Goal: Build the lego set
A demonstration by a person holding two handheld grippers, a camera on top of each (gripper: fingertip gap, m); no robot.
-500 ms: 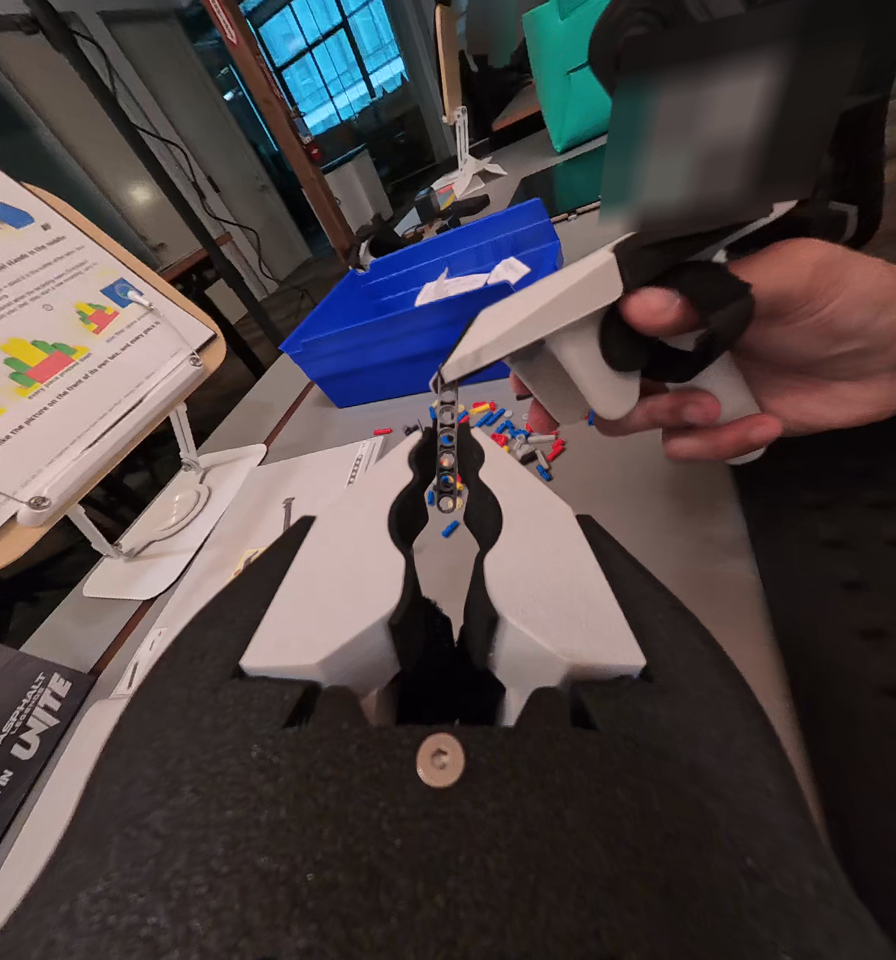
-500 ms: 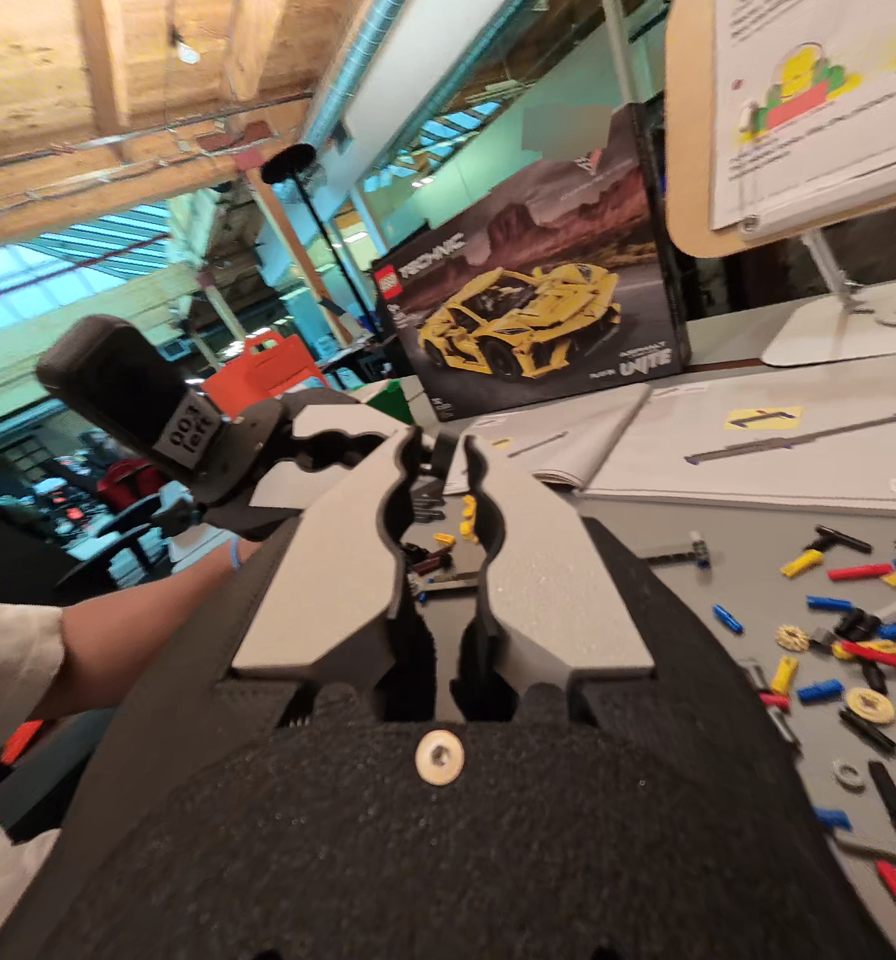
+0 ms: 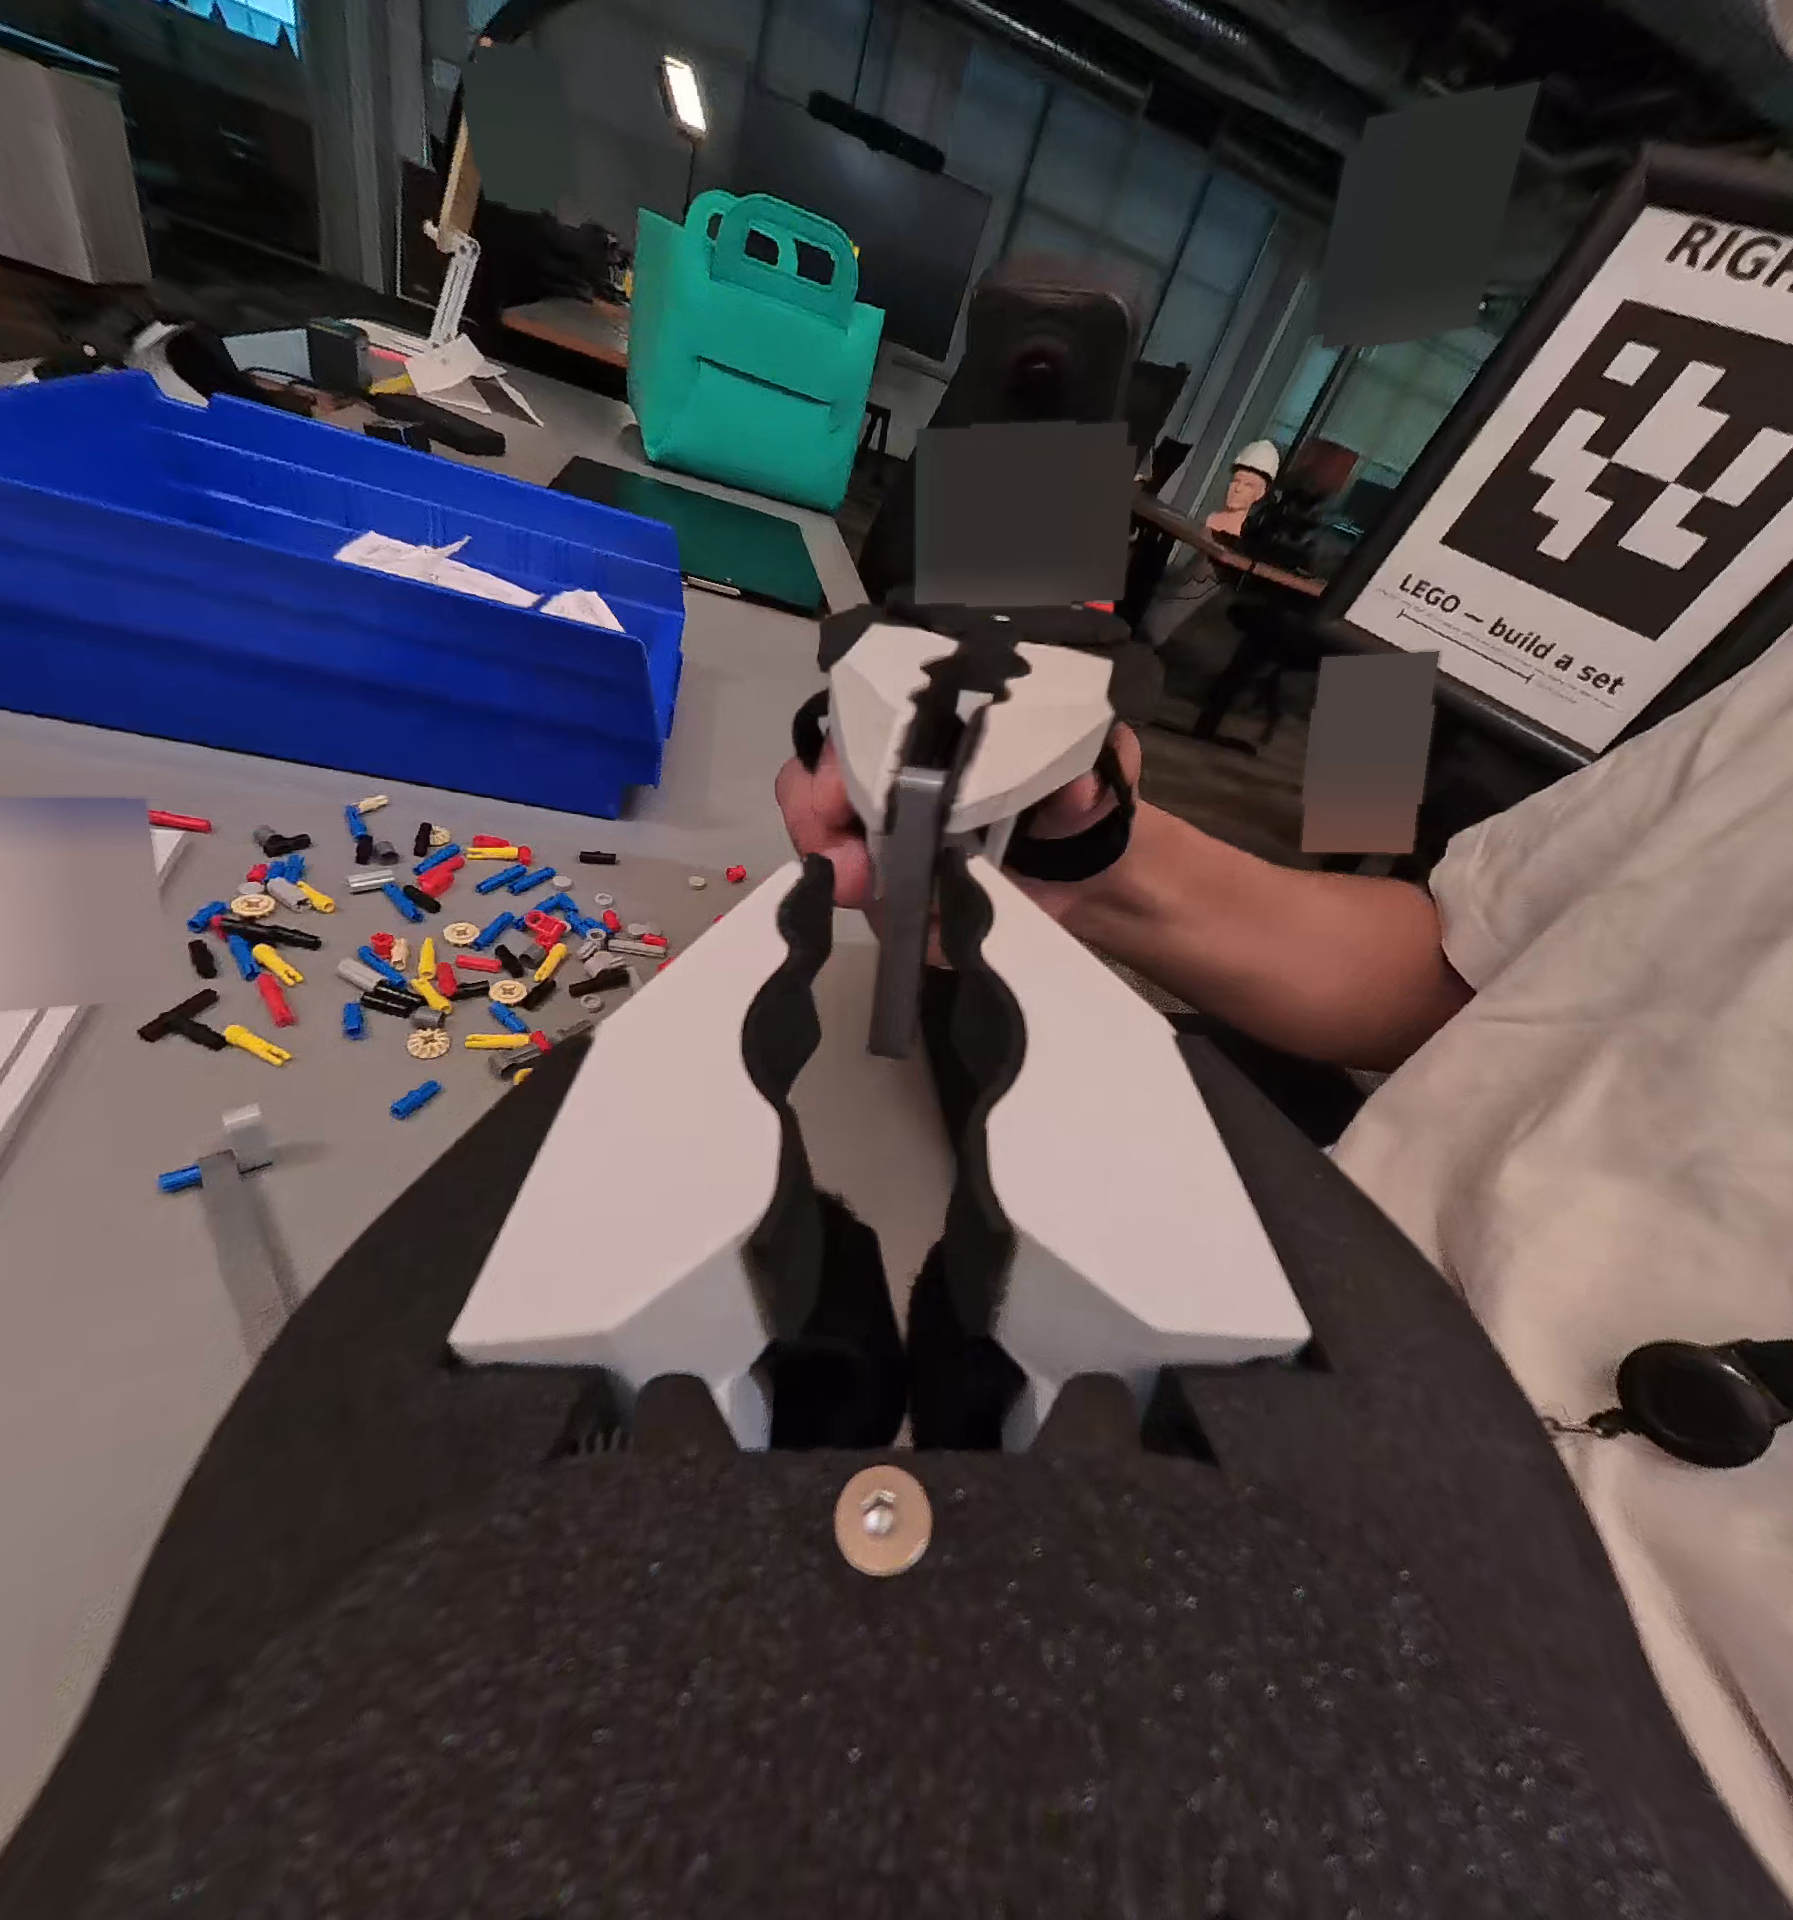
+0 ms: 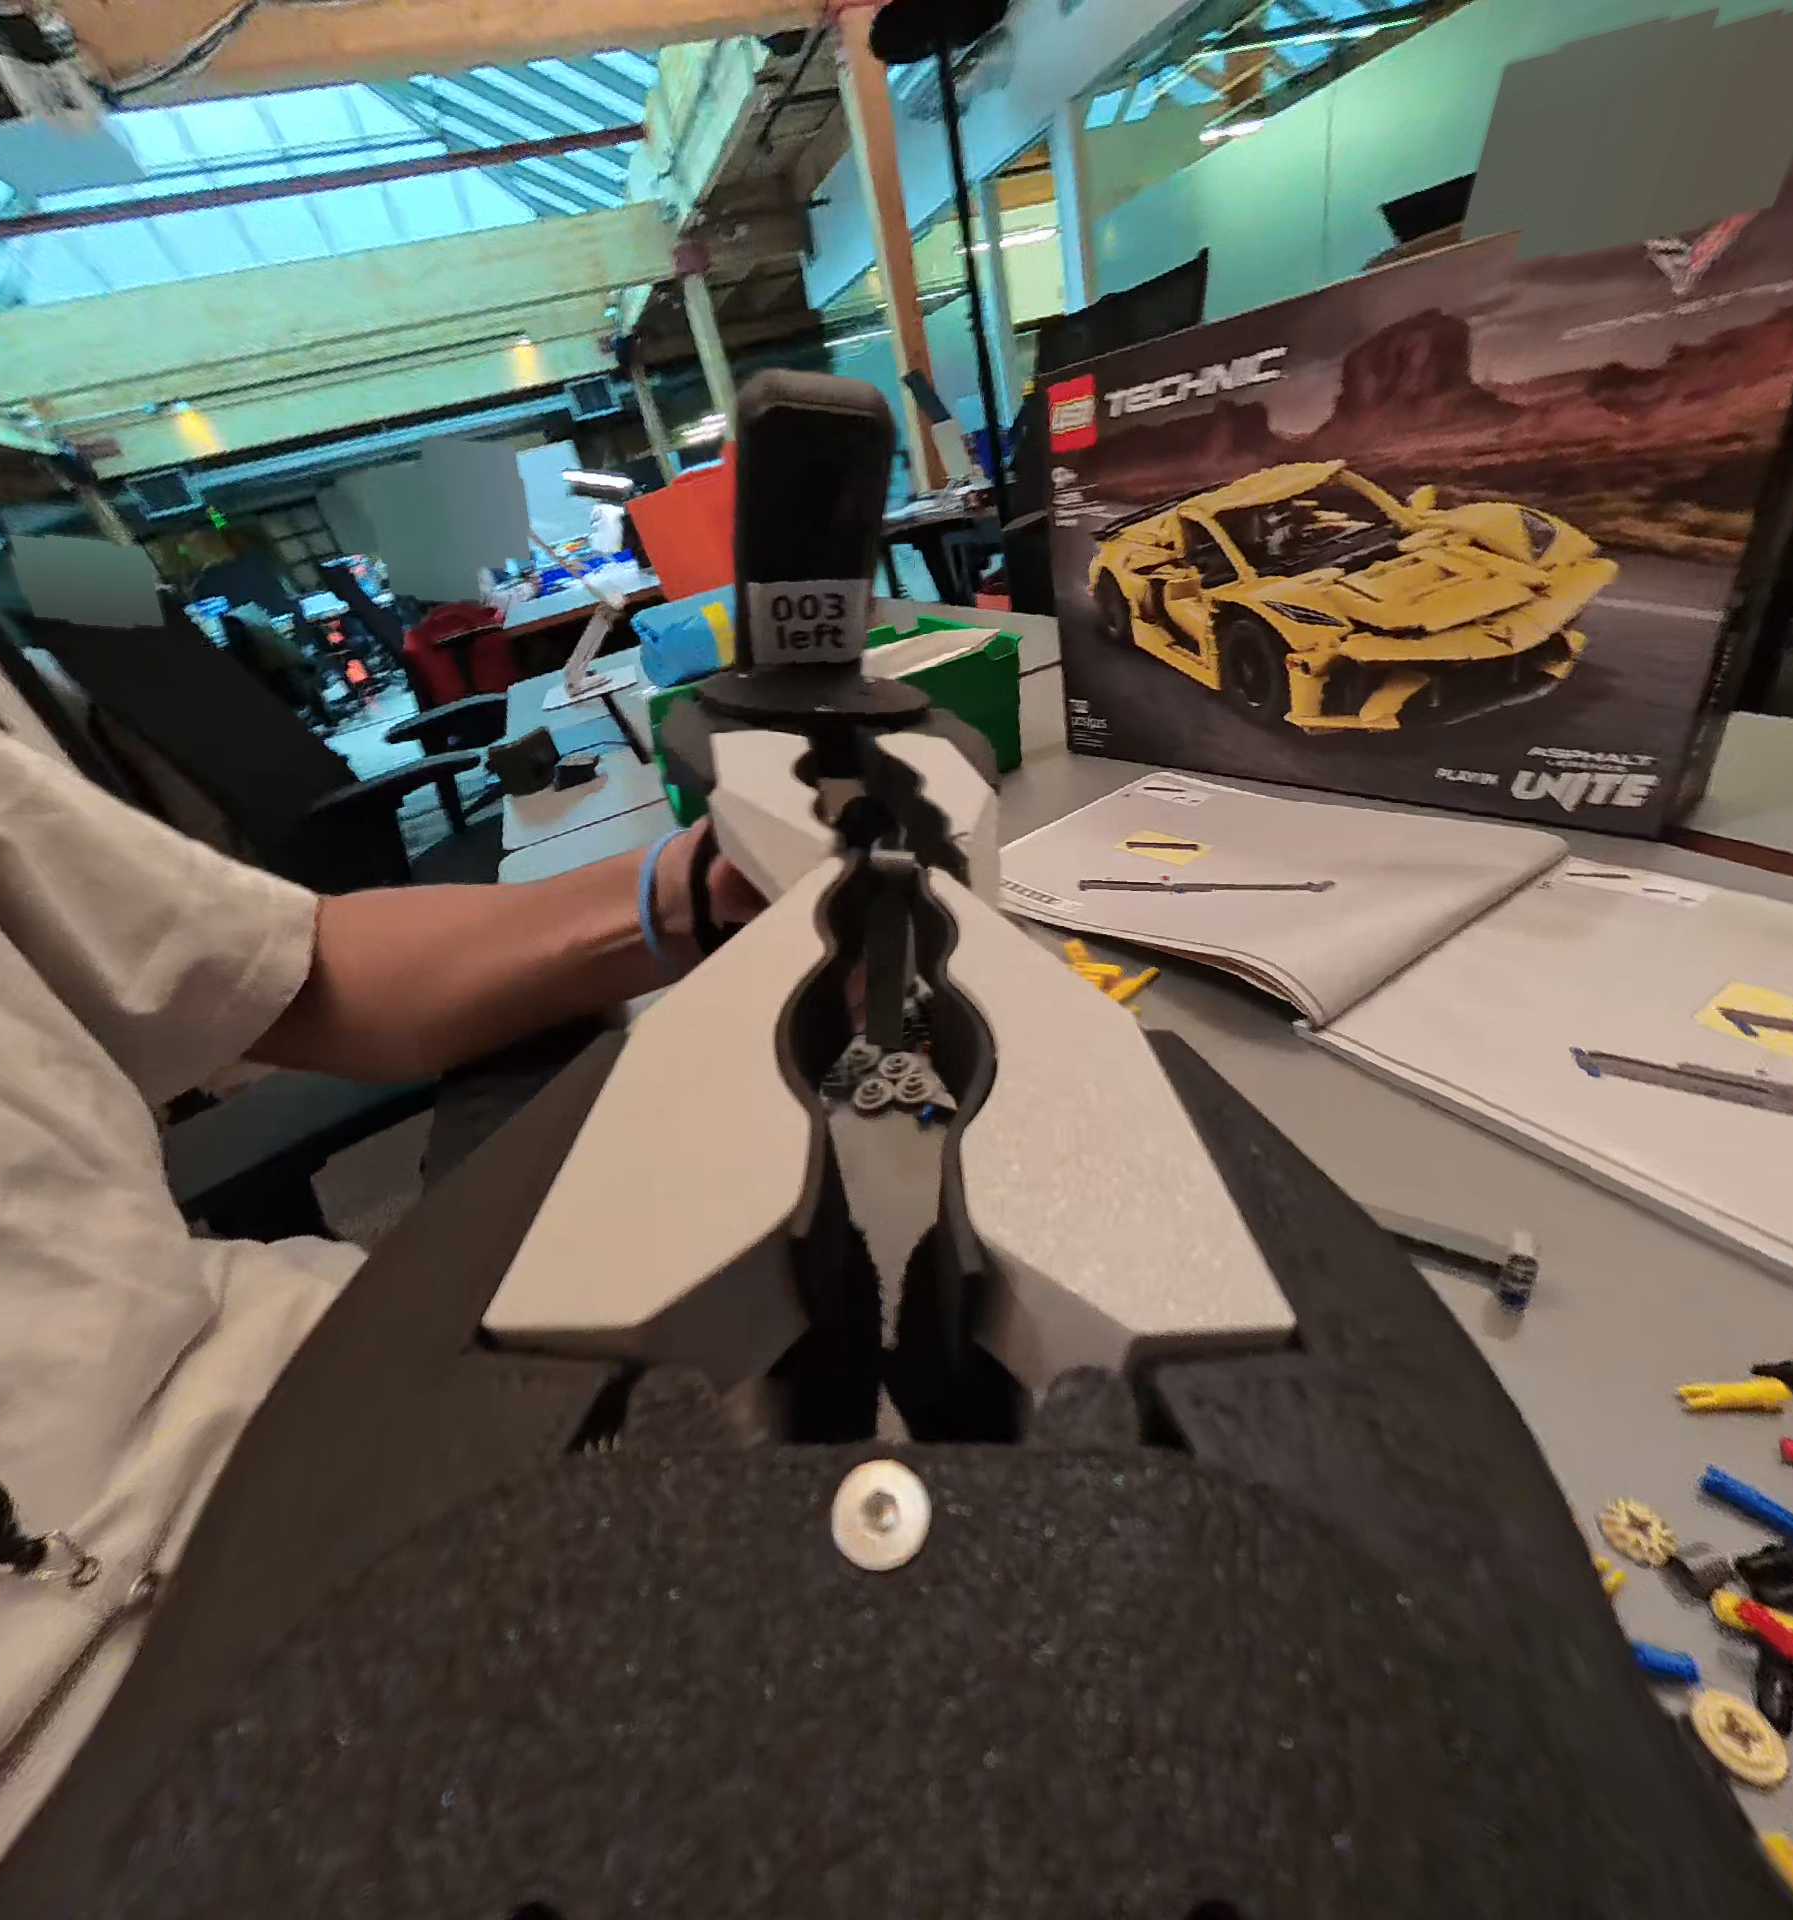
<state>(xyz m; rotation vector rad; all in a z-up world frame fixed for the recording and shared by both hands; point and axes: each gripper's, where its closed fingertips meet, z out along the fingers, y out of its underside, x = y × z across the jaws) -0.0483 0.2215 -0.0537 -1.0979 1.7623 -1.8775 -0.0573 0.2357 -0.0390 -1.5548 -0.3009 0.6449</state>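
Storage bin (image 3: pixel 372 665): solid blue. Felt tote bag (image 3: pixel 752 353): teal green. Loose pins and connectors (image 3: pixel 424 956): mixed blue, red, yellow, black, grey, tan. Held beam (image 3: pixel 902 914): plain grey. Set box (image 4: pixel 1411 582): dark, picturing a yellow car. Marker board (image 3: pixel 1640 468): black-and-white blocks.

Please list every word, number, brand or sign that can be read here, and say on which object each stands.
I do not quote writing; these things bear it:
Readable: framed white sign with a black pattern.
Readable: box picturing a yellow car.
Readable: label on the black camera housing.
Too small: open booklet.
Too small: paper slips in the blue bin.
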